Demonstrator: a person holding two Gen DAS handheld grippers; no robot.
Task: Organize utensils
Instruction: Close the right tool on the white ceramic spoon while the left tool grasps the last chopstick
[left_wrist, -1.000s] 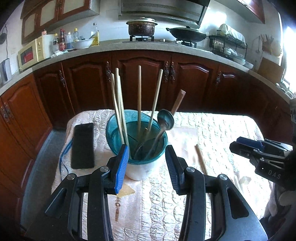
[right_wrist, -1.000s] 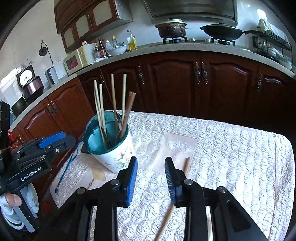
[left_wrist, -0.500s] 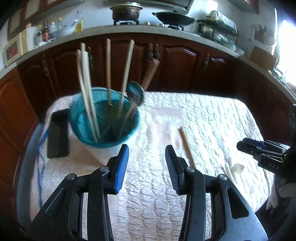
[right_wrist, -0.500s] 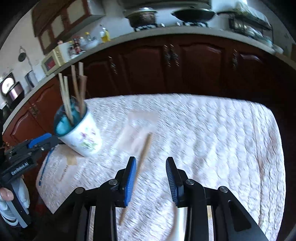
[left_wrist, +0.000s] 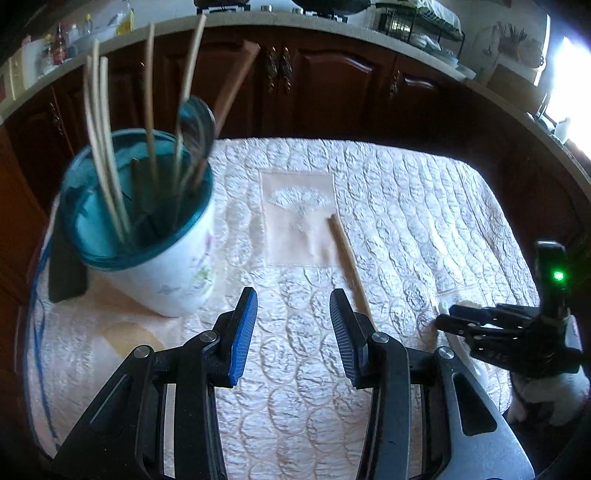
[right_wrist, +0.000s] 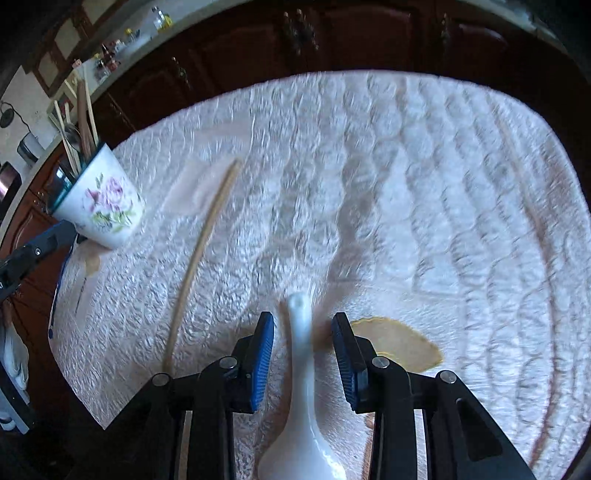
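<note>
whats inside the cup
The cup holds several pale chopsticks, a metal spoon and a brown wooden handle. Their lower ends and the cup's bottom are hidden.

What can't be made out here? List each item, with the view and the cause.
- White spoon, right wrist view: its bowl is cut off by the bottom edge and the right gripper.
- Chopstick, left wrist view: its near end passes behind the left gripper.
- Utensil holder, left wrist view: motion blur smears the utensils inside, so no exact count.
- Dark flat object, left wrist view: mostly behind the holder, unidentifiable.
</note>
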